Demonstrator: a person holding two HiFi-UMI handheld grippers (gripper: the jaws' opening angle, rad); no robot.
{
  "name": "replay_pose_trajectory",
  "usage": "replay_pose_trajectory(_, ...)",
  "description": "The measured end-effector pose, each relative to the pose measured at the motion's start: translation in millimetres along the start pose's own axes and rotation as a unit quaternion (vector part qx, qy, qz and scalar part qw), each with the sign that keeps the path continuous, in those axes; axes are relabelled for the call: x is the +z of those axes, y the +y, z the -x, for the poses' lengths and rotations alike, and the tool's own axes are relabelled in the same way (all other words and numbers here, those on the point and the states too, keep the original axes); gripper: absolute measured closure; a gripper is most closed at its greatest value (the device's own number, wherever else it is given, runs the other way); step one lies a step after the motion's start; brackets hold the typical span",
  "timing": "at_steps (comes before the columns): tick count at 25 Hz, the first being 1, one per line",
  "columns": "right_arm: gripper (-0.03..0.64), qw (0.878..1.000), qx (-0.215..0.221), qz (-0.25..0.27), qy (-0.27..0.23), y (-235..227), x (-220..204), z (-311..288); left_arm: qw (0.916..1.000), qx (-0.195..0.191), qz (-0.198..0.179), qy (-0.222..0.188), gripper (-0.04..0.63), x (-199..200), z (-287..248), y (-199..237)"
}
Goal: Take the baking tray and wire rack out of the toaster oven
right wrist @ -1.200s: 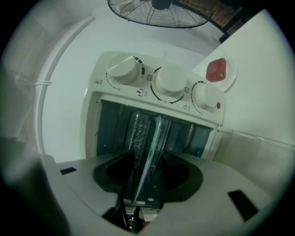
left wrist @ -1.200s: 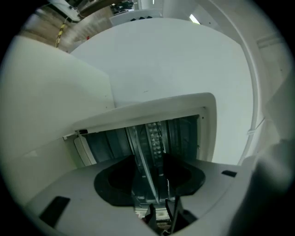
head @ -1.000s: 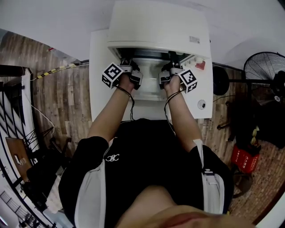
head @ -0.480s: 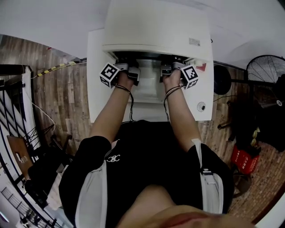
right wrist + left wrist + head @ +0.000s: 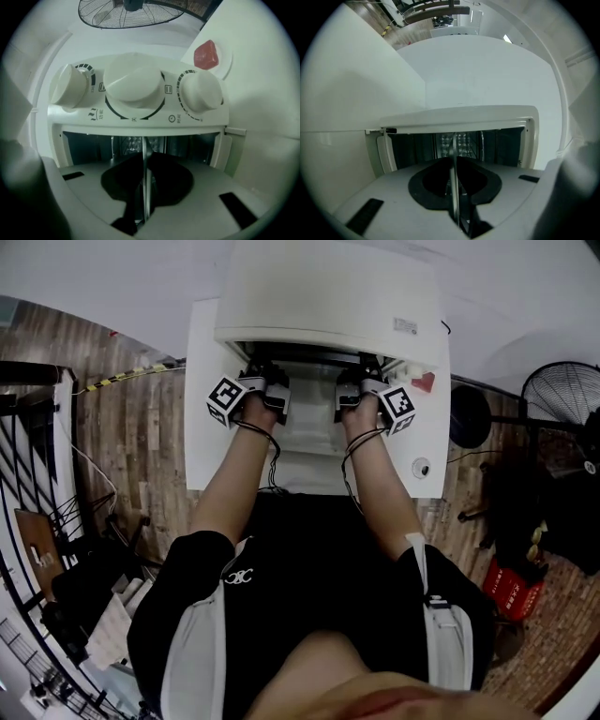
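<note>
The white toaster oven stands on a white table with its mouth open toward me. Both grippers reach into that mouth side by side. In the left gripper view a thin metal tray rim runs between the black pads of my left gripper; its jaws are closing and the pads lie against the rim. My right gripper holds the same kind of rim below the knobs. Wire bars show deeper inside. From the head view, the left gripper and right gripper have their tips hidden under the oven's top.
The oven's dropped door lies under my wrists. A red piece on a white disc sits at the oven's right, and a small round thing lies on the table. A floor fan stands to the right, black rails to the left.
Both hands stay at the oven's mouth with little shift. The marker cubes have rolled slightly.
</note>
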State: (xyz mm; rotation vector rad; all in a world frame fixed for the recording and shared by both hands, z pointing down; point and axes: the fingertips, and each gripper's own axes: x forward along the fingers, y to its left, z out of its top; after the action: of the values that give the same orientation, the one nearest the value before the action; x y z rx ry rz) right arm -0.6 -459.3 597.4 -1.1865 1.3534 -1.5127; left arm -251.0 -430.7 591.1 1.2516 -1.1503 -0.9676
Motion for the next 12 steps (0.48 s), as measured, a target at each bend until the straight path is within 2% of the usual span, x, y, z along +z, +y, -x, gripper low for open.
replay_pose_trajectory(6, 0.561, 1.000, -0.003, 0.006, 0.011, -4.1, -4.1, 9.2, 1.0000, 0.007, -0.003, 0.000, 0.534, -1.9, 11.5, 3.4)
replay_pose_trajectory(12, 0.561, 0.999, -0.021, 0.023, 0.011, -10.9, -9.9, 37.5, 0.9997, 0.009, -0.013, 0.021, 0.538, -10.1, 37.8, 8.7)
